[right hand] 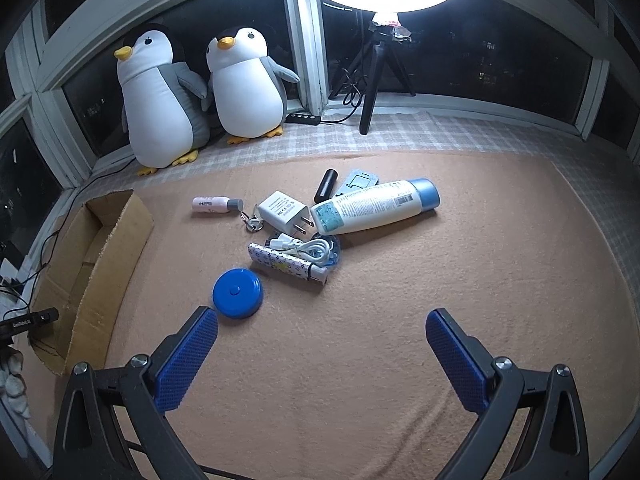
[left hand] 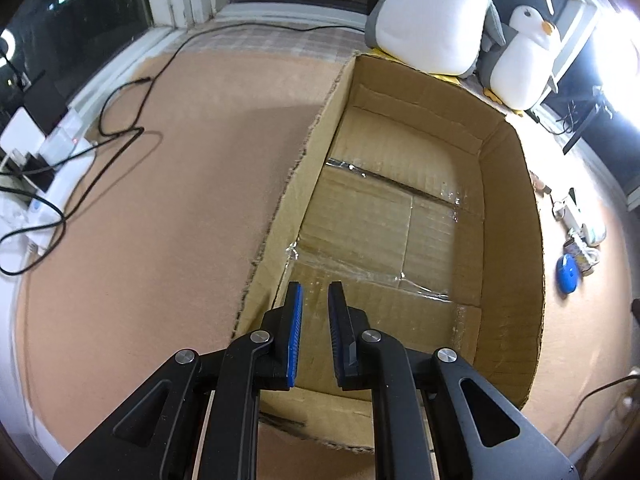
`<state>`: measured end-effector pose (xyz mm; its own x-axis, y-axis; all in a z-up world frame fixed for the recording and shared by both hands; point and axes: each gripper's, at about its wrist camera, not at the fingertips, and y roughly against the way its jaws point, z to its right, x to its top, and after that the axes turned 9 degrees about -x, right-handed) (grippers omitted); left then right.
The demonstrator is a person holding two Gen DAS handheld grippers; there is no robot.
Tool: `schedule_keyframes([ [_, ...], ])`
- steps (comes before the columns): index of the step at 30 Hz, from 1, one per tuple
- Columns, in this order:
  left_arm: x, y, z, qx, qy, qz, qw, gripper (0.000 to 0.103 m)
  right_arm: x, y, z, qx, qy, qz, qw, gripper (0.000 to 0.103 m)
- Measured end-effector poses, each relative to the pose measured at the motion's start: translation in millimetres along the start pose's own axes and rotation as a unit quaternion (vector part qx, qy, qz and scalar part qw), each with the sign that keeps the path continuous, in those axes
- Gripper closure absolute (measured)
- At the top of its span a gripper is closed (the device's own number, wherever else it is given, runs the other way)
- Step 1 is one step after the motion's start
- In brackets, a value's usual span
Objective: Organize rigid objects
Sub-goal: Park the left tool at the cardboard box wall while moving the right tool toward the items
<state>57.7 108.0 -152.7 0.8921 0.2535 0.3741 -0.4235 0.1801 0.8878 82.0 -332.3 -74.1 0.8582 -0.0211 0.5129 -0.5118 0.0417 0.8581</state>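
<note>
An empty open cardboard box [left hand: 512,240] lies on the tan blanket; it also shows at the left of the right wrist view [right hand: 100,248]. My left gripper [left hand: 316,292] hangs over the box's near end, its jaws a narrow gap apart and holding nothing. My right gripper [right hand: 322,326] is wide open and empty, just short of a pile of objects: a blue round case [right hand: 237,293], a patterned tube [right hand: 286,266], a white cable [right hand: 308,246], a white charger [right hand: 284,212], a large white bottle [right hand: 376,206], a pink bottle [right hand: 212,205], keys [right hand: 253,222] and a black cylinder [right hand: 326,186].
Two plush penguins [right hand: 160,100] stand by the window behind the box. A ring light on a tripod [right hand: 376,72] stands at the back. Cables and a power strip [left hand: 44,160] lie left of the box. The blue case [left hand: 567,274] lies right of the box.
</note>
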Motion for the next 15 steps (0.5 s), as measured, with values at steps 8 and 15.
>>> schedule_keyframes([
  [8,-5.8,2.6,2.0,-0.039,0.009,-0.022,0.9990,0.091,0.2,-2.6,-1.3,0.003,0.003,-0.002,1.000,0.001],
  [15,2.4,48.4,19.7,0.020,-0.050,0.045,0.9975,0.089,-0.4,-5.3,2.8,0.001,0.003,-0.004,1.000,0.001],
])
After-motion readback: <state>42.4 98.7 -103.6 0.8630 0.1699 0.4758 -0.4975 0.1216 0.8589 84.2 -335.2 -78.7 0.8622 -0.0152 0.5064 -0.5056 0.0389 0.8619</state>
